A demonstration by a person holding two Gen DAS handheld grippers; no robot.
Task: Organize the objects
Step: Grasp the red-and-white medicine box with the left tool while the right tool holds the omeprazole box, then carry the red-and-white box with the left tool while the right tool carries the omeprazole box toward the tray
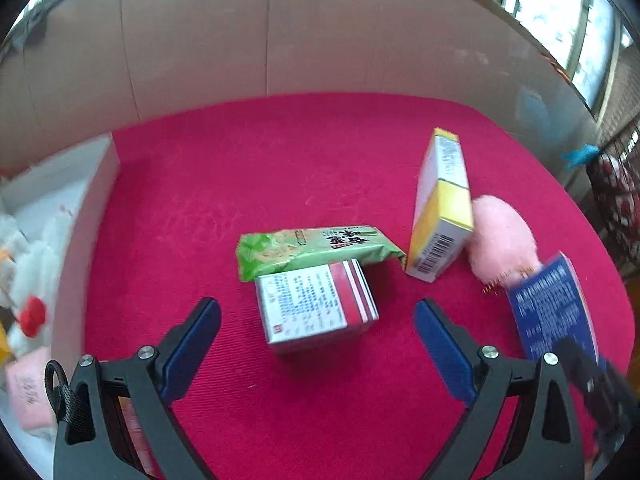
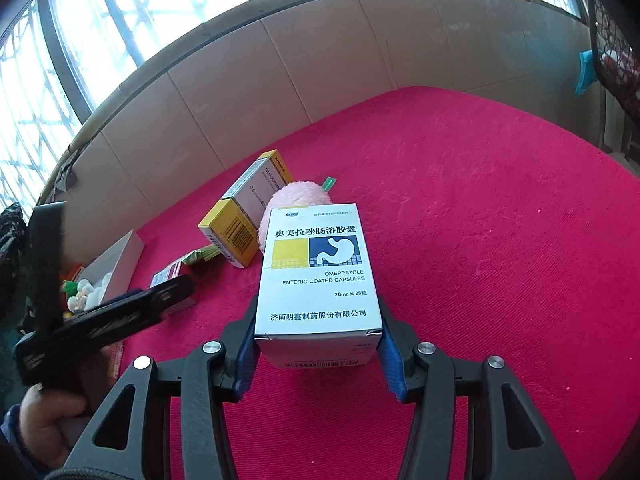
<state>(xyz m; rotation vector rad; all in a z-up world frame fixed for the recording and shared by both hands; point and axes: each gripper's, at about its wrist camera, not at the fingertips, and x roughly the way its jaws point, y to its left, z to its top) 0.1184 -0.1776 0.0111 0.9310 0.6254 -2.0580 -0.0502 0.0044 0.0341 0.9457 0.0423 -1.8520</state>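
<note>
Right claw (image 2: pixel 318 344) is clenched on the omeprazole box (image 2: pixel 318 268), pads on both side walls, box clear of the red cloth (image 2: pixel 480 260). In the left view the same box (image 1: pixel 554 308) sits at 4 o'clock, blurred.

Left claw (image 1: pixel 318 354) is released, nothing between its jaws; the red-striped box (image 1: pixel 316 304) lies just ahead of it at 12 o'clock.

Progress, my read: early to middle. White bin (image 1: pixel 80 200) at 9 o'clock of the left view already holds plush bits and a pink pack (image 1: pixel 30 390); what else is in it I can't tell.

Still loose on the cloth:
- red-striped box
- green snack pack (image 1: pixel 316 250), touching that box's far edge, maybe resting on it
- yellow box (image 1: pixel 440 208), tilted up against the pink plush (image 1: pixel 502 236)

So one box in hand, four items left.

Surface: bench under red ribbed cloth. Cardboard panels (image 2: pixel 280 92) stand along the far edge, barred windows (image 2: pixel 120 12) behind them. A wire basket (image 2: pixel 616 48) stands at 2 o'clock in the right view.
</note>
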